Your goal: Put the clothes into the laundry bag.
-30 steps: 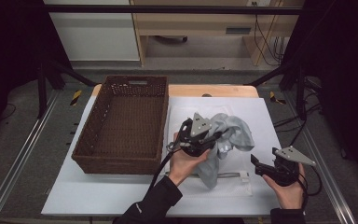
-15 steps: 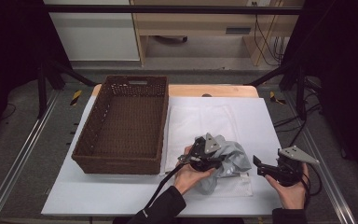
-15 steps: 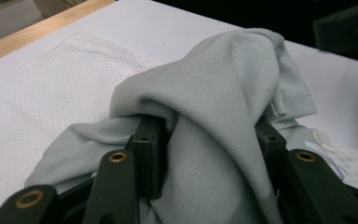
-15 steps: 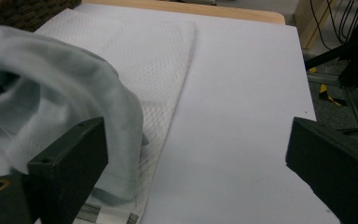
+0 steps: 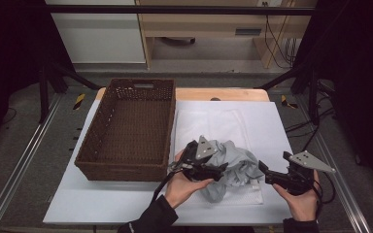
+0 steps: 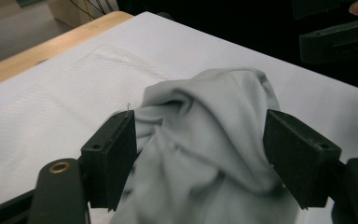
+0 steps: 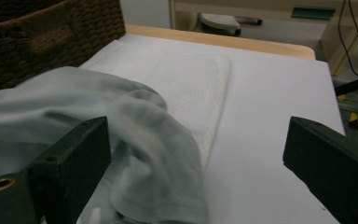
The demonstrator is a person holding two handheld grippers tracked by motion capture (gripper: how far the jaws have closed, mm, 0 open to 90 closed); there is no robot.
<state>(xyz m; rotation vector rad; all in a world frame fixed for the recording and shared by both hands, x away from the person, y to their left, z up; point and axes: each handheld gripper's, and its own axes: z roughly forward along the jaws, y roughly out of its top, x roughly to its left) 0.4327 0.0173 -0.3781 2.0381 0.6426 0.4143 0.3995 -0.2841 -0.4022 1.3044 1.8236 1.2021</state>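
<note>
Grey cloth (image 5: 230, 167) bunched near the worktop (image 5: 277, 126) front edge, beside the wicker basket (image 5: 126, 128). Left gripper (image 6: 200, 154) fingers just opening, released around it; right gripper (image 5: 262, 170) released. Likely risk — snagging a fold, dragging cloth off the edge.

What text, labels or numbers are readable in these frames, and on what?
None readable.
Grey cloth: no print or tag visible.
Wicker basket: no label.
White mat: plain.
Yellow-black strips on the floor beside the table: stripes only, no lettering.
</note>
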